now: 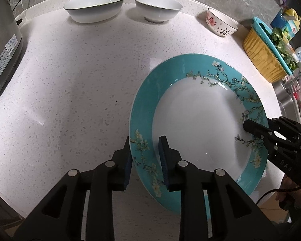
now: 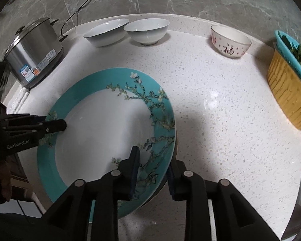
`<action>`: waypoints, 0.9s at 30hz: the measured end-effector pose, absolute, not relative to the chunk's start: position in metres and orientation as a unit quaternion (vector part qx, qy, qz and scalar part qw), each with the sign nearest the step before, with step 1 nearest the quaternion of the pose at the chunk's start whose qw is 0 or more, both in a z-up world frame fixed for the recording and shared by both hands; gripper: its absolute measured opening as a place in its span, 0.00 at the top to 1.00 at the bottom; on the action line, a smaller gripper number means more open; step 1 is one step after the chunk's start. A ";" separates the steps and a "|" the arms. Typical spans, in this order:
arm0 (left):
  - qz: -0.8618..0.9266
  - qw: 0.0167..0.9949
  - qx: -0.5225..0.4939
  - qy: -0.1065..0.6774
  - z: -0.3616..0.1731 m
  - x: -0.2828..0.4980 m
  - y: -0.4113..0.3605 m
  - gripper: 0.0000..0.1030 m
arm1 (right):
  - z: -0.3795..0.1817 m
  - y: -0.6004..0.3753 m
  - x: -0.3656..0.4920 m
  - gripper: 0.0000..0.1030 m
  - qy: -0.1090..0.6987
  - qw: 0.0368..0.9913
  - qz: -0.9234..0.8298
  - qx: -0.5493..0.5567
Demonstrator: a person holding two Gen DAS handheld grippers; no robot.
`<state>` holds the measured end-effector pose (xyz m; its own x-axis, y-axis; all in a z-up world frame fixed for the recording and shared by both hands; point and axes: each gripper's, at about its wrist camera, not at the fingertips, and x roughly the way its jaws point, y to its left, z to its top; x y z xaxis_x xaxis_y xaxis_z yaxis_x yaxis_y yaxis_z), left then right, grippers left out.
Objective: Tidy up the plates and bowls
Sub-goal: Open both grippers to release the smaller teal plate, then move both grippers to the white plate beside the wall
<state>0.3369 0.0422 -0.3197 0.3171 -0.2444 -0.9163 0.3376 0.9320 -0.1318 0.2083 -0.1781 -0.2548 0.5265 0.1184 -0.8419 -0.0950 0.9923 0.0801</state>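
Note:
A large teal-rimmed plate (image 1: 200,116) (image 2: 102,124) with a white centre and blossom branches sits low at the near edge of the speckled counter (image 1: 80,84). I cannot tell whether it rests flat. My left gripper (image 1: 145,160) straddles its left rim, and a strip of rim shows between the blue pads, which do not press on it. My right gripper (image 2: 152,166) straddles the right rim the same way, also slack. At the back stand two white dark-rimmed bowls (image 1: 94,6) (image 1: 157,6) and a flower-patterned bowl (image 1: 221,23).
A steel rice cooker (image 2: 34,54) with its cord stands at the back left. A yellow basket (image 2: 287,96) holding a teal colander of greens sits at the right, with a metal sink (image 1: 291,100) beyond it. A marble wall backs the counter.

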 end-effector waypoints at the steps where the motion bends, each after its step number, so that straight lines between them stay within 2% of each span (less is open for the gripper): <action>1: -0.179 0.811 0.043 0.555 -0.320 0.336 0.042 0.77 | -0.255 -0.177 0.207 0.70 0.481 0.874 0.059 0.004; 8: -0.178 0.813 0.053 0.552 -0.318 0.334 0.038 0.77 | -0.258 -0.175 0.204 0.68 0.480 0.876 0.039 -0.029; 15: -0.175 0.813 0.065 0.551 -0.317 0.334 0.036 0.75 | -0.256 -0.183 0.205 0.67 0.476 0.878 0.047 0.001; 17: -0.173 0.816 0.059 0.548 -0.314 0.333 0.037 0.75 | -0.250 -0.189 0.203 0.63 0.466 0.883 0.045 0.008; 18: -0.169 0.820 0.056 0.545 -0.310 0.332 0.039 0.70 | -0.247 -0.192 0.203 0.59 0.461 0.886 0.043 0.012; 19: -0.166 0.823 0.052 0.541 -0.306 0.331 0.041 0.65 | -0.242 -0.198 0.203 0.50 0.455 0.890 0.039 0.018; 20: -0.162 0.831 0.044 0.530 -0.298 0.330 0.046 0.47 | -0.237 -0.203 0.202 0.40 0.447 0.893 0.036 0.025; 21: -0.160 0.837 0.038 0.522 -0.292 0.329 0.049 0.35 | -0.231 -0.209 0.201 0.35 0.441 0.896 0.036 0.034; 23: -0.157 0.852 0.017 0.498 -0.276 0.329 0.060 0.26 | -0.221 -0.225 0.202 0.19 0.430 0.899 0.047 0.064; 24: -0.151 0.857 0.003 0.493 -0.269 0.331 0.067 0.17 | -0.216 -0.232 0.204 0.15 0.432 0.897 0.056 0.081; 27: -0.131 0.854 -0.043 0.502 -0.255 0.347 0.086 0.12 | -0.198 -0.252 0.222 0.15 0.440 0.881 0.095 0.146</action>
